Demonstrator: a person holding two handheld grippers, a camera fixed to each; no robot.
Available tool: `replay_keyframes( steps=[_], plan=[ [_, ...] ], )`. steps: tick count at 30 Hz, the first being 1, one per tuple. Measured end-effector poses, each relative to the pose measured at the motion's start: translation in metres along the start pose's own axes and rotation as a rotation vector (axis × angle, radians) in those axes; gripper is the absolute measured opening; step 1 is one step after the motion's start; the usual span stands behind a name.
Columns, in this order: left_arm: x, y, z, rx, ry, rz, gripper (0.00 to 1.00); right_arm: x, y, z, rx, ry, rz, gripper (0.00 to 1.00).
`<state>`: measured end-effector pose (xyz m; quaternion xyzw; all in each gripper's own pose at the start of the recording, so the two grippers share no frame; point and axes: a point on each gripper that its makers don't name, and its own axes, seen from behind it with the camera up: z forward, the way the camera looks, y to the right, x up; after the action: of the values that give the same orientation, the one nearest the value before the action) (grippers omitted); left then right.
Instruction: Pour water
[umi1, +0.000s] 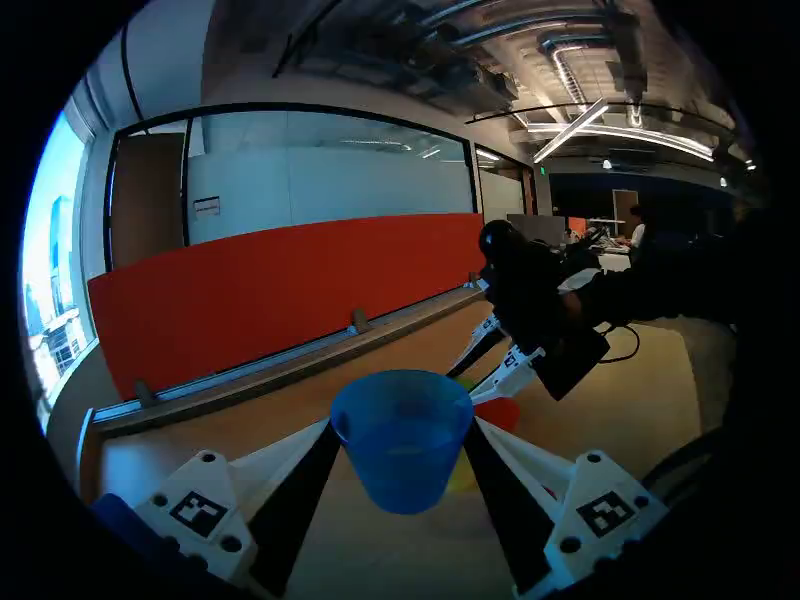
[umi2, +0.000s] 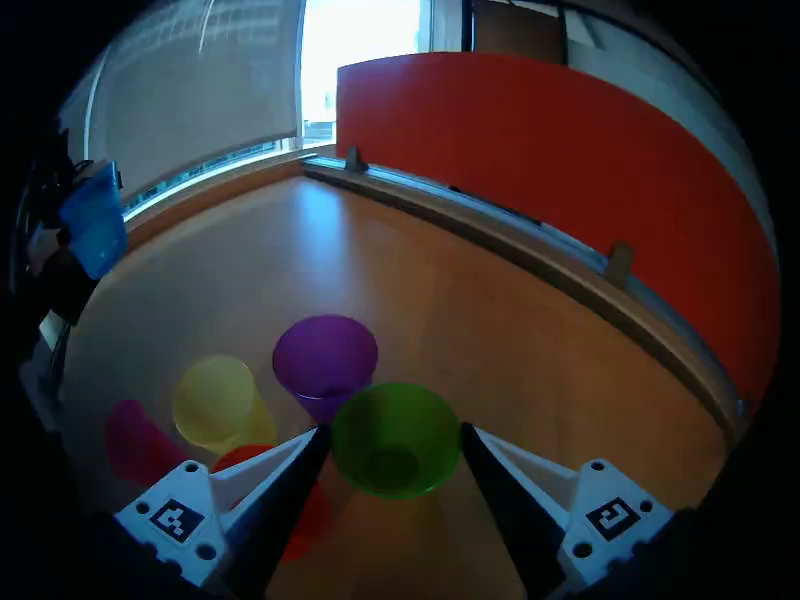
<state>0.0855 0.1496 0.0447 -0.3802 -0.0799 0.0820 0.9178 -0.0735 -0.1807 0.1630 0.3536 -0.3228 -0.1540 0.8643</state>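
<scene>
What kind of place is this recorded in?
Probably an open-plan office: a glass-walled room behind a red desk divider, exposed ceiling ducts with strip lights, and a person seated at a far workstation.

A see-through blue cup (umi1: 402, 440) stands upright, clamped between the fingers of the left gripper (umi1: 400, 430) and raised above the tabletop (umi2: 450, 290). A see-through green cup (umi2: 395, 440), its mouth open to view, sits clamped in the right gripper (umi2: 392, 432).
</scene>
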Motion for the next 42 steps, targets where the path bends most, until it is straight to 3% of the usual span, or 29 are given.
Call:
replay_keyframes(
  steps=[14, 23, 32, 42],
  plan=[
    [-0.003, -0.001, 0.003, -0.004, -0.003, -0.003, 0.85, -0.007, 0.002, 0.006, -0.004, -0.039, 0.015, 0.97],
    [-0.005, -0.001, 0.003, -0.005, -0.003, -0.007, 0.85, -0.006, 0.001, 0.005, -0.007, -0.029, 0.018, 0.95],
    [0.000, 0.000, 0.001, 0.001, 0.003, -0.002, 0.85, 0.013, 0.005, -0.007, -0.012, 0.045, 0.045, 0.95],
    [0.008, 0.004, 0.000, 0.008, 0.014, 0.003, 0.85, 0.038, 0.005, -0.043, -0.031, 0.153, 0.046, 0.95]
  ],
)
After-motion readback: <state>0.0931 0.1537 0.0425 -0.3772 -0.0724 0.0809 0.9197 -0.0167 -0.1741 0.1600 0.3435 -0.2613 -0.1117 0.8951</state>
